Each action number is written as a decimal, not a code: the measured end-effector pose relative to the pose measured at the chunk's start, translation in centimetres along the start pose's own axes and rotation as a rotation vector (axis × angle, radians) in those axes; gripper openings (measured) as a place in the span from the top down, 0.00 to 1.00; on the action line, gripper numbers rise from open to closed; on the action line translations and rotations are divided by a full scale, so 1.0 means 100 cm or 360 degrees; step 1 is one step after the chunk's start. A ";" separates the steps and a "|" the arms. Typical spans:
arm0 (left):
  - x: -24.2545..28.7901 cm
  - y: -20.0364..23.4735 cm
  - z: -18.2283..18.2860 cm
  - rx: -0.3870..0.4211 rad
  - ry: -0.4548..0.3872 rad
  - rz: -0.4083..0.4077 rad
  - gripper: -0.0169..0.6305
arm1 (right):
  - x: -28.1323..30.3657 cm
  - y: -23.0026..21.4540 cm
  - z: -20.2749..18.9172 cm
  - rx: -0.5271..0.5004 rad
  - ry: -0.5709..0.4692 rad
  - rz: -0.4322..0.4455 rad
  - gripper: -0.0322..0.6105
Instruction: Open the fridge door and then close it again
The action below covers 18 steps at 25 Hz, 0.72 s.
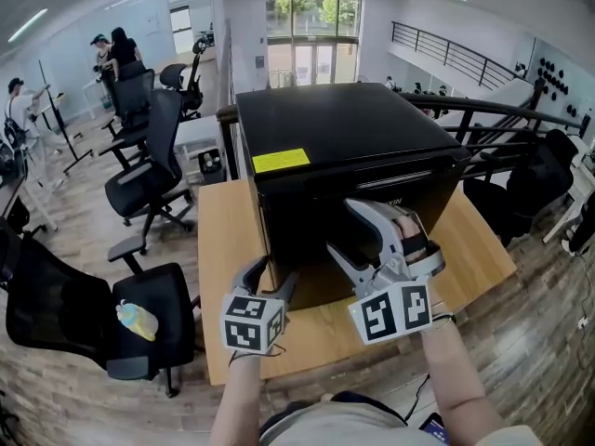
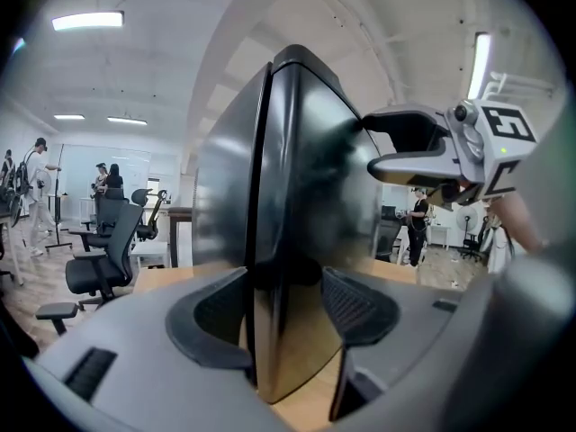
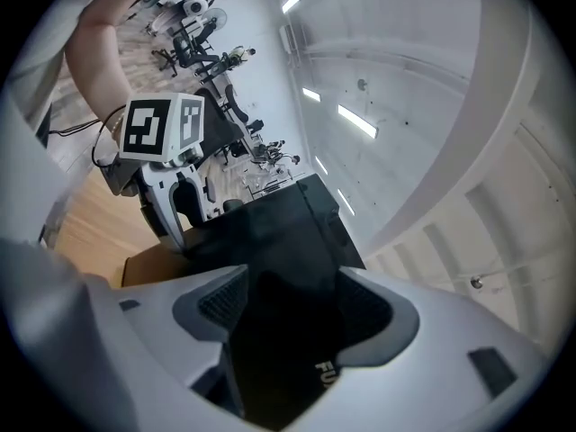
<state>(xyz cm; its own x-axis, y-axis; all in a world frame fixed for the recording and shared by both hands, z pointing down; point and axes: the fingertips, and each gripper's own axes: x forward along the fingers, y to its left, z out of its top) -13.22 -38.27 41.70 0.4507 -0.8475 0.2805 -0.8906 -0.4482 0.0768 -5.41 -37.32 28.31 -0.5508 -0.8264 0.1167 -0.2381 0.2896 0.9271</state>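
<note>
A black mini fridge (image 1: 335, 124) stands on a wooden table (image 1: 228, 249), and its door (image 1: 302, 216) lies flat against the body. My left gripper (image 1: 271, 272) is at the fridge's lower front left corner. In the left gripper view the door's edge (image 2: 270, 241) stands between the left gripper's (image 2: 283, 309) open jaws, and the pads are not pressing on it. My right gripper (image 1: 339, 226) hovers in front of the door, rolled onto its side and open. Nothing is between its jaws, and only the dark fridge (image 3: 279, 232) shows past them.
Black office chairs (image 1: 149, 179) stand on the floor to the left, one with a yellow thing (image 1: 137, 319) on its seat. A dark railing (image 1: 502, 110) runs behind the fridge at the right. People (image 1: 116, 49) stand far off at the left. A yellow label (image 1: 281, 160) sits on the fridge top.
</note>
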 end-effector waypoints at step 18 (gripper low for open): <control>-0.001 -0.008 0.001 0.0070 -0.0005 -0.0093 0.61 | 0.001 -0.016 0.011 -0.0102 -0.0024 0.0018 0.42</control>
<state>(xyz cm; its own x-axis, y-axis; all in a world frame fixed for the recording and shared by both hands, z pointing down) -12.50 -37.86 41.56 0.5023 -0.8202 0.2738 -0.8592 -0.5091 0.0509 -6.03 -37.34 26.48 -0.5655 -0.8156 0.1225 -0.1800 0.2670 0.9467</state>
